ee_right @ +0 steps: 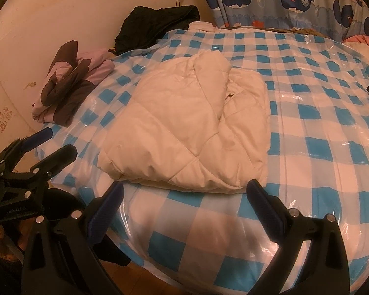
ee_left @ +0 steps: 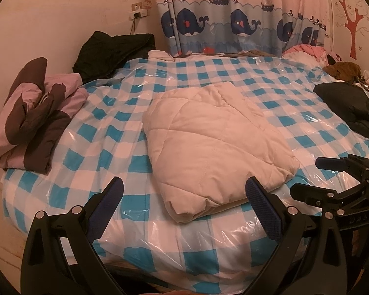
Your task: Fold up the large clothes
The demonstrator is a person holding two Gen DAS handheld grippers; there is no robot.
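In the middle of the bed [ee_left: 106, 132] lies the folded cream jacket [ee_left: 214, 137]. We hold our left gripper [ee_left: 184, 204] and right gripper [ee_right: 184, 201] spread wide at the near edge, gripping nothing.

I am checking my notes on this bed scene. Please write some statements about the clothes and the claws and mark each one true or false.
1. The cream quilted padded jacket lies folded on the blue-and-white checked cover. True.
2. The left claw grips the jacket. False: it is open and holds nothing.
3. The right claw is open. True.
4. The pink-and-brown garment lies on top of the cream jacket. False: it lies apart, near the wall.
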